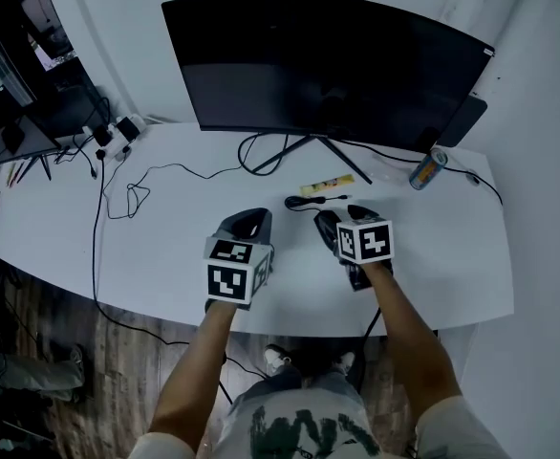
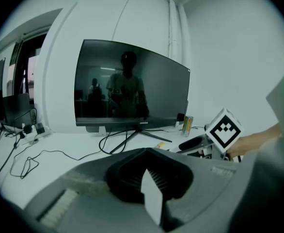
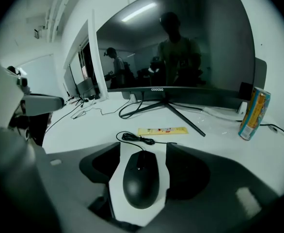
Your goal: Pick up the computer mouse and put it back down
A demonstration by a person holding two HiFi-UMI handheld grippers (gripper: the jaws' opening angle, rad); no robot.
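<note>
Finds the black, rounded plastic computer mouse (image 3: 141, 181) lying flat on the white desktop (image 1: 433, 256), squarely between the jaws of the right gripper (image 3: 143, 150). Shows those jaws spread wide, with a strip of bare desk on either side of the mouse, so pressing on nothing and carrying nothing. Traces the thin black cable (image 3: 132, 139) from the mouse's nose in a loose curl towards a flat yellow wrapper strip (image 3: 162, 130), near the foot of the dark curved monitor (image 1: 328, 65). Puts the left gripper (image 2: 144, 152) off to the side, apart from the mouse, jaws brought together at the tips and empty. Cannot settle from this alone whether the lift and set-down are over or yet to come. Reads either as the instant ahead of a squeeze or as a finished release; if the former, has closing, raising, lowering and letting go all left to do
</note>
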